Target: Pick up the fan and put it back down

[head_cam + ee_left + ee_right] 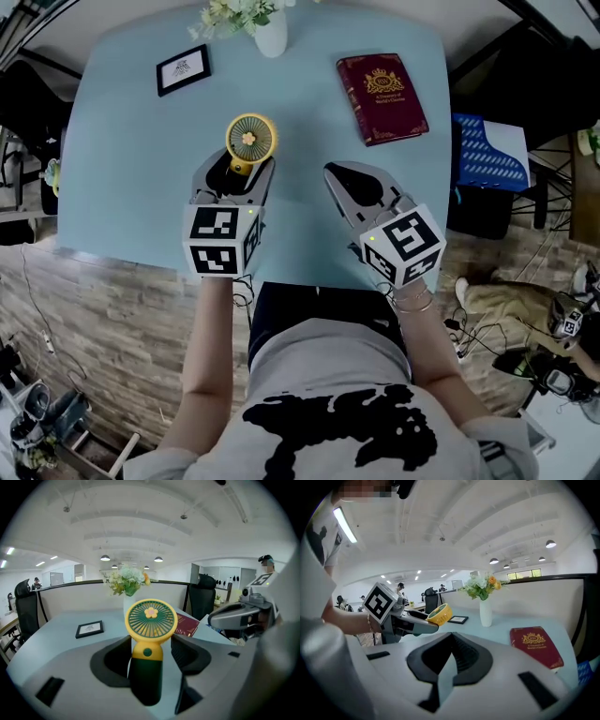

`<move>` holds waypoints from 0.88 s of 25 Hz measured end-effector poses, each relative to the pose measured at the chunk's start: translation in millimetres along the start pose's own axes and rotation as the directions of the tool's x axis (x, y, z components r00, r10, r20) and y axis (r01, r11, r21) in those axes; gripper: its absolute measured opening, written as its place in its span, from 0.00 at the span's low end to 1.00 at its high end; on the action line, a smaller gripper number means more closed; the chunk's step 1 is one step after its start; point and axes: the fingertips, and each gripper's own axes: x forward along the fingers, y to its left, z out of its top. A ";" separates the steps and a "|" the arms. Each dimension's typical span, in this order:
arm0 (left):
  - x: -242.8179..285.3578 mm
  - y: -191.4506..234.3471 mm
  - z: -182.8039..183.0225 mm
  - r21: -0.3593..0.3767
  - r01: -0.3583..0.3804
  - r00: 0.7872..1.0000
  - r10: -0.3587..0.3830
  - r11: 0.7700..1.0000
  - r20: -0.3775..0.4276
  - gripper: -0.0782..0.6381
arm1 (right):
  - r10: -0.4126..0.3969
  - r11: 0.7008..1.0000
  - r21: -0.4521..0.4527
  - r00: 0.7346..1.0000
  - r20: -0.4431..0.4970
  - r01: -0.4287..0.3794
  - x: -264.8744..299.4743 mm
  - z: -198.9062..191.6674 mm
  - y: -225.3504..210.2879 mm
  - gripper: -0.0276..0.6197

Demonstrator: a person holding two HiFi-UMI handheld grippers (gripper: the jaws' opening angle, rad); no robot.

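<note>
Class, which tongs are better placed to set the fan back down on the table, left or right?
Left. The left tongs grip the fan by its handle over the table; the right tongs are shut and empty.

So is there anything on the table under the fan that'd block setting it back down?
Nothing visible does. The fan is held in the left gripper over a bare part of the table. The picture frame, the vase and the red book all stand farther back, clear of it.
</note>
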 end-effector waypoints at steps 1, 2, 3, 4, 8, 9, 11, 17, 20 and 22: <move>-3.0 0.6 3.8 0.001 -0.001 1.000 0.001 1.000 0.009 0.49 | 0.000 1.000 -0.006 1.000 0.005 0.000 -0.5 3.2 1.3 0.05; -6.1 1.3 7.0 0.000 -0.002 1.000 0.002 1.000 0.017 0.49 | 0.000 1.000 -0.012 1.000 0.010 0.000 -1.0 6.4 2.7 0.05; -9.2 2.2 10.6 0.000 -0.002 1.000 0.002 1.000 0.026 0.49 | 0.000 1.000 -0.018 1.000 0.016 0.000 -1.4 9.7 4.1 0.05; -11.8 3.3 15.0 0.001 -0.004 0.999 0.004 1.000 0.038 0.49 | 0.001 1.000 -0.026 1.000 0.022 0.000 -1.4 13.5 5.4 0.05; -22.8 6.5 29.7 0.005 -0.005 0.997 0.005 1.000 0.075 0.49 | 0.003 0.998 -0.059 0.999 0.043 -0.001 -1.5 26.8 11.6 0.05; -27.4 6.2 31.0 0.006 -0.005 0.997 0.005 1.000 0.077 0.49 | 0.006 0.998 -0.062 0.999 0.043 -0.003 -2.7 28.8 14.9 0.05; -35.8 6.2 34.7 0.008 -0.005 0.996 0.005 1.000 0.086 0.49 | 0.012 0.998 -0.070 0.999 0.045 -0.009 -4.6 34.0 20.9 0.05; -48.1 8.3 43.9 0.001 -0.011 0.993 0.011 1.000 0.116 0.49 | 0.019 0.995 -0.097 0.997 0.072 -0.012 -7.2 49.8 28.9 0.05; -51.5 6.8 42.4 -0.010 -0.009 0.993 0.010 1.000 0.120 0.49 | 0.013 0.995 -0.095 0.997 0.080 -0.005 -7.0 51.0 29.6 0.05; -52.7 6.0 42.5 -0.009 -0.007 0.993 0.008 1.000 0.122 0.49 | 0.014 0.995 -0.095 0.997 0.082 -0.006 -6.4 51.6 30.7 0.05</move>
